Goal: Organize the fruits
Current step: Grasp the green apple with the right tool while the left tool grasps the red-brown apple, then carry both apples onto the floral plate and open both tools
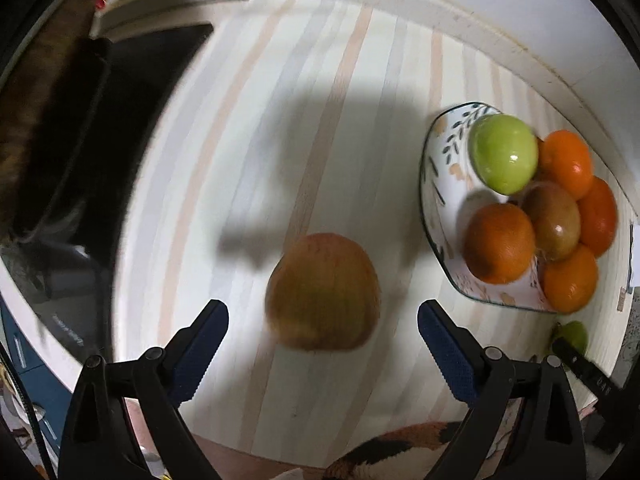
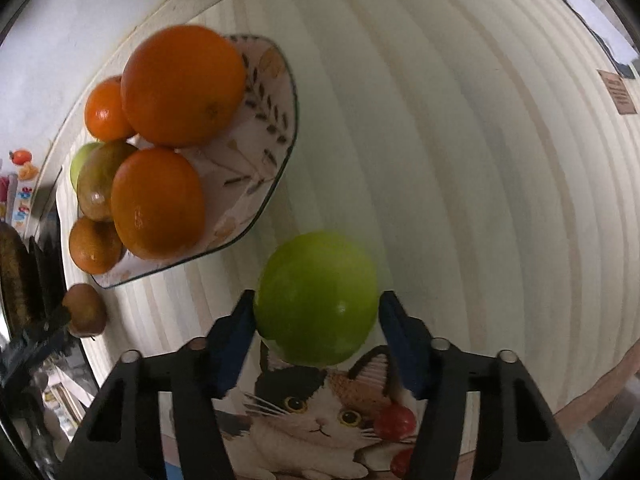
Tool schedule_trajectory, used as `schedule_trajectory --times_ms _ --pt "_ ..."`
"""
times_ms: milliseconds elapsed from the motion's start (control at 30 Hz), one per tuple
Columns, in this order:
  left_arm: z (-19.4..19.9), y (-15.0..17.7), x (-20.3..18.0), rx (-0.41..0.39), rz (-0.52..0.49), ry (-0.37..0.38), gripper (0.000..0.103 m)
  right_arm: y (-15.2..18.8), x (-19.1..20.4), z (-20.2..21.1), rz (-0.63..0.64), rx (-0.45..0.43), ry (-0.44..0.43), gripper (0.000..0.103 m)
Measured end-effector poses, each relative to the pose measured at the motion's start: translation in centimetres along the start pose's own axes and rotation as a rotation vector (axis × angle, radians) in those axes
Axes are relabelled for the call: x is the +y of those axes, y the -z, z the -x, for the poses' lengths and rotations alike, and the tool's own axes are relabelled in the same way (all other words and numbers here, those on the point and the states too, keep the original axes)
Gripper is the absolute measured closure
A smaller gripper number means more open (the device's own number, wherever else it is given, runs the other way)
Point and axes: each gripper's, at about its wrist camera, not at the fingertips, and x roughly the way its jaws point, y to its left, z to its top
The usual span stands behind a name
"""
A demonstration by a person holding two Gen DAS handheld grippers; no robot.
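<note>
A reddish-yellow apple [image 1: 322, 292] lies on the striped tabletop. My left gripper [image 1: 322, 308] hangs over it, open, with a gap between each blue pad and the fruit. A green apple [image 2: 316, 298] sits by a cat-print mat [image 2: 320, 412]. My right gripper [image 2: 317, 300] is around it, both pads against its sides. A patterned bowl [image 1: 430, 184] [image 2: 256, 152] holds several oranges [image 2: 182, 84], a green apple [image 1: 504, 152] and a brownish fruit [image 1: 554, 220]. The right wrist view shows the reddish apple [image 2: 84, 310] left of the bowl.
A black flat object [image 1: 120, 140] lies at the table's left side in the left wrist view. A pale wall [image 1: 480, 8] runs close behind the bowl. Striped tabletop [image 2: 460, 160] stretches to the right of the bowl. Clutter fills the left edge [image 2: 20, 184].
</note>
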Motion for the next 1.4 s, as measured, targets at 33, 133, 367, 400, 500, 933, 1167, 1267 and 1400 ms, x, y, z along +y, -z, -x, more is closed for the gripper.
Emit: schedule_trajectory --times_ms 33,133,367,400,500,933,1167,1267,1400 --pt "-0.5 -0.3 0.1 0.013 0.007 0.006 0.006 0.0 0.1 -0.2 0.003 0.004 0.000 0.043" --pt "-2.1 -0.9 0.0 0.041 0.016 0.024 0.008 0.1 0.5 -0.4 0.013 -0.001 0.009 0.043" --pt "-2.5 -0.1 0.1 0.009 0.016 0.013 0.040 0.8 1.6 -0.5 0.037 0.015 0.009 0.044" --pt "-2.4 0.4 0.1 0.013 0.012 0.019 0.040 1.0 1.7 -0.6 0.038 0.023 0.002 0.044" --pt "-2.4 1.5 -0.5 0.026 -0.020 0.023 0.040 1.9 2.7 -0.8 0.062 0.046 -0.020 0.044" --pt "-2.5 9.7 -5.3 0.061 -0.171 0.028 0.040 7.2 7.7 -2.2 0.225 0.120 -0.046 0.044" --pt "-1.8 10.3 -6.1 0.054 -0.166 0.034 0.040 7.2 6.3 -1.8 0.172 0.113 -0.075 0.043" --pt "-2.4 9.8 -4.6 0.056 -0.161 0.037 0.040 6.9 5.5 -2.0 0.159 0.116 -0.068 0.040" --pt "-2.7 9.6 -4.2 0.055 -0.161 0.036 0.040 7.0 5.4 -1.8 0.129 0.101 -0.068 0.039"
